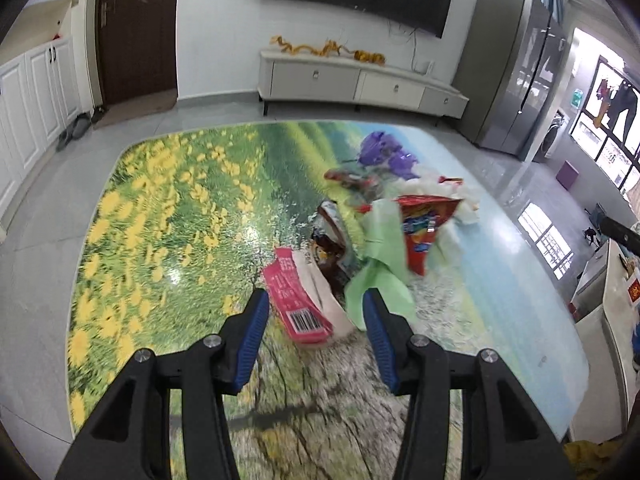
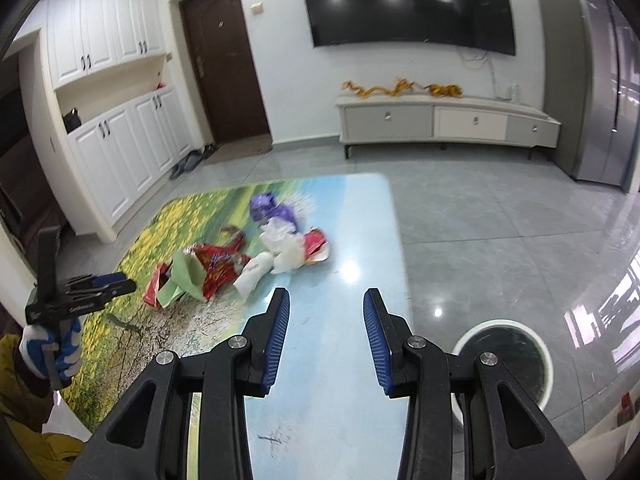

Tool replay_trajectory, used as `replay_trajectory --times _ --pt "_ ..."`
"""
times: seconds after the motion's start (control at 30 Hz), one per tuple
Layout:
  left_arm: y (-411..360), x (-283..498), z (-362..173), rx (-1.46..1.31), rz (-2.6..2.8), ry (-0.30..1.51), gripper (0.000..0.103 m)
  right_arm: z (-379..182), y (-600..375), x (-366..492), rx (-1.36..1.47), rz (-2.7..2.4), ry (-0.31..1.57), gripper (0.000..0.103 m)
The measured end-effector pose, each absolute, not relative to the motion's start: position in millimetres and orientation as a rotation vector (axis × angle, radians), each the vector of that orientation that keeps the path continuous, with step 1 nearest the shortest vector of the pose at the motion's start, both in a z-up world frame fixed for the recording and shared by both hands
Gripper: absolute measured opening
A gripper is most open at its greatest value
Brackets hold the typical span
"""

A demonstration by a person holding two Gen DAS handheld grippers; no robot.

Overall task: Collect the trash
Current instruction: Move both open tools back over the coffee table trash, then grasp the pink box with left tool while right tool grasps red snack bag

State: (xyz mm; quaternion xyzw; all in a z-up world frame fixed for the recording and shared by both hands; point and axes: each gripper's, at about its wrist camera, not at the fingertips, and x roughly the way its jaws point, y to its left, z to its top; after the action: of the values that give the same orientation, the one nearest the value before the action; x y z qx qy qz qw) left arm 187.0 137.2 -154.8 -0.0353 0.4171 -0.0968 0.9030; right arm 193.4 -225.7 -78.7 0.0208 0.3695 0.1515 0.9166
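The step in hand looks like the approach for a first pick: nothing is being carried yet, and the trash pile [image 2: 240, 256] is lying in the centre of the right wrist view on the flower-printed table [image 2: 360, 216], with wrappers, a green sheet and white tissue bunched together. The left gripper [image 1: 316, 304] is hanging just short of the pile, its jaws parted and empty, with the pink carton [image 1: 298, 304] sitting low in the frame between the blue pads but not pinched. The right gripper [image 2: 326, 304] is likewise standing released, framing bare tabletop in the lower middle of its view. The round bin [image 2: 504, 360] is waiting on the floor at lower right, beside the table edge. Next, I judge, the left gripper needs to drop onto the carton, clamp, and carry it across to the bin.
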Motion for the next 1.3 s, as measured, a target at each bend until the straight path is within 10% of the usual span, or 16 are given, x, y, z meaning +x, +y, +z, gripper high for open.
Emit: replay_trajectory --times 1.0,1.17,1.3 --pt "162 233 -194 -0.138 -0.235 0.910 0.026 -154 -47 317 -0.215 0.705 0.898 0.055" --pt "163 224 -193 -0.148 -0.222 0.888 0.024 -167 -46 321 -0.220 0.739 0.937 0.023" --pt "168 214 -186 -0.172 -0.208 0.865 0.024 -163 -52 312 -0.193 0.756 0.929 0.020"
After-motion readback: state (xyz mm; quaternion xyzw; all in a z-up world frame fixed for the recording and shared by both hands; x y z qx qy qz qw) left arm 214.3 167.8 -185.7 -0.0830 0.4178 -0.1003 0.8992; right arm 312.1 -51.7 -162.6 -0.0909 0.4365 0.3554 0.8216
